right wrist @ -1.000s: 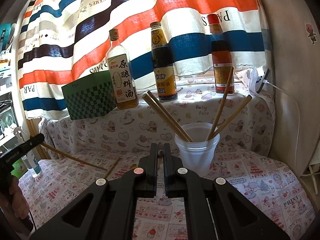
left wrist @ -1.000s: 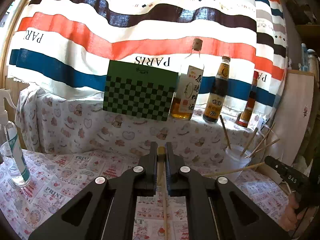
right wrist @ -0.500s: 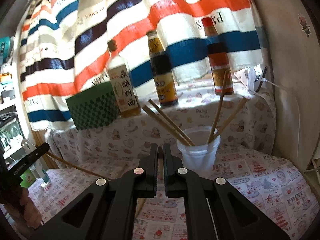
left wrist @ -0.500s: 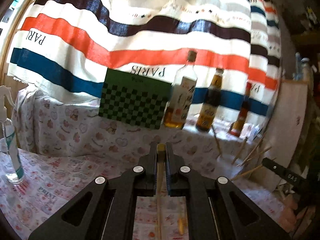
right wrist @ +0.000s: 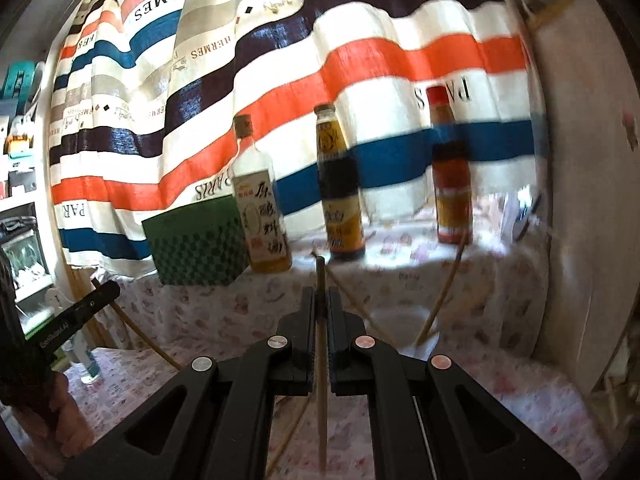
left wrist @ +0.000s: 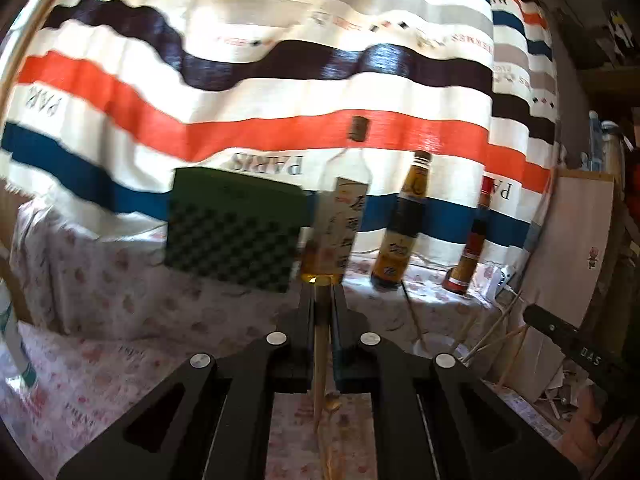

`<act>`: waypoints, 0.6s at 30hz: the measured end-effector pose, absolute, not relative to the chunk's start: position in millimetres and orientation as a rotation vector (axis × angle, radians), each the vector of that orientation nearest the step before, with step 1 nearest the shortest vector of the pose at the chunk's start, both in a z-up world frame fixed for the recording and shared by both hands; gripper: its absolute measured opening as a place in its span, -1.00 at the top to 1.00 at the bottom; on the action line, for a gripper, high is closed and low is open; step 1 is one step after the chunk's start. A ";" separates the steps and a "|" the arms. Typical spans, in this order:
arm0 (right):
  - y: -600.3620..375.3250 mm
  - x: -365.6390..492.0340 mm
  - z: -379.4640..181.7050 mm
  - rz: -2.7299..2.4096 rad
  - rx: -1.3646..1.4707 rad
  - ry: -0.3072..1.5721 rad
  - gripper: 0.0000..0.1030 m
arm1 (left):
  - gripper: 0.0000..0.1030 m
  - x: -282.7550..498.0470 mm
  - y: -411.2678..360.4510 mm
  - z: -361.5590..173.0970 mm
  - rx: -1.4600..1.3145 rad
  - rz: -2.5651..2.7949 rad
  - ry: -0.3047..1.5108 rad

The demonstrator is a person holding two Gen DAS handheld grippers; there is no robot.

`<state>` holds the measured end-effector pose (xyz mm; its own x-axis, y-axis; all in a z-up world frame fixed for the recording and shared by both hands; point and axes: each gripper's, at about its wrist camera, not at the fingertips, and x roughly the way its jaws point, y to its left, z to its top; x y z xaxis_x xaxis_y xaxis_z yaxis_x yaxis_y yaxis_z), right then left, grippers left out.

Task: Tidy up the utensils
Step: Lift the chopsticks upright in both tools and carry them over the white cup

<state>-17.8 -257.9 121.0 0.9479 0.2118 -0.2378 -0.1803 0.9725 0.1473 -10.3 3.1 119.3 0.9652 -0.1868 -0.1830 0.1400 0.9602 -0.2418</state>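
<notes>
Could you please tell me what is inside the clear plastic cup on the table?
In the right wrist view, the cup holds several wooden chopsticks leaning outward above its rim. The right gripper hides the cup's lower part, so the bottom cannot be seen.

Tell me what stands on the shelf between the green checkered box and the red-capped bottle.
Two bottles: a clear bottle of amber liquid beside the green checkered box, then a dark sauce bottle, before the red-capped bottle. The right wrist view shows it best.

Print-clothed table (right wrist: 500, 392) — clear cup (right wrist: 404, 320), spray bottle (right wrist: 86, 360); raised ledge — 3 bottles, green box (right wrist: 200, 244).
</notes>
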 end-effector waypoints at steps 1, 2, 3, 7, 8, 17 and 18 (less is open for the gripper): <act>-258.4 -13.8 126.9 0.197 0.117 0.257 0.89 | 0.89 -5.3 -2.5 124.5 -0.220 -0.186 0.218; -259.5 -10.7 132.1 0.198 0.116 0.256 0.89 | 0.89 1.1 -9.5 130.3 -0.212 -0.215 0.234; -260.7 -7.4 136.9 0.196 0.113 0.255 0.89 | 0.89 8.0 -15.8 134.9 -0.213 -0.270 0.260; -272.0 7.0 155.8 0.160 0.115 0.234 0.89 | 0.89 30.2 -44.1 153.4 -0.193 -0.366 0.309; -274.8 9.7 159.0 0.154 0.120 0.232 0.89 | 0.88 32.5 -52.0 157.6 -0.172 -0.374 0.303; -317.3 47.5 184.3 0.116 0.247 0.152 0.89 | 0.88 53.8 -112.0 190.4 -0.054 -0.303 0.181; -320.5 50.0 186.3 0.115 0.258 0.136 0.89 | 0.88 58.8 -114.1 192.9 -0.063 -0.300 0.172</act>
